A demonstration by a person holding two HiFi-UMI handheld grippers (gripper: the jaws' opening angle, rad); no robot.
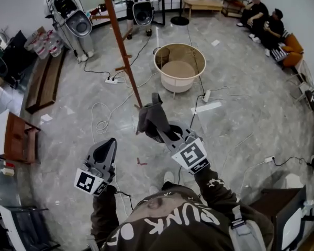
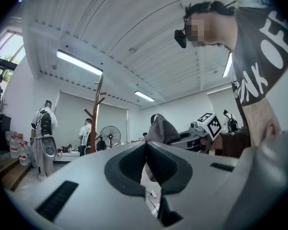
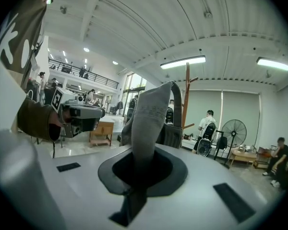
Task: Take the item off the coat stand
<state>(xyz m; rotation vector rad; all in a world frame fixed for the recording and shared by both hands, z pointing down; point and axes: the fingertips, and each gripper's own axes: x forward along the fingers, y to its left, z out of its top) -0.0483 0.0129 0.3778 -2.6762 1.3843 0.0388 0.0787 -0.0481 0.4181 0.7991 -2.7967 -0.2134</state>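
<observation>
Grey garment (image 1: 149,120) apart from coat stand (image 1: 121,46), open floor (image 1: 240,88) around

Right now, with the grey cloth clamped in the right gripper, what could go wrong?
1. Slip: the right gripper is shut on only a narrow strip of the grey cloth. The bulk stands free beyond it, and the left gripper is shut and empty, giving no support.
2. Trip: cables loop across the floor near the coat stand, just ahead of the person's feet.
</observation>
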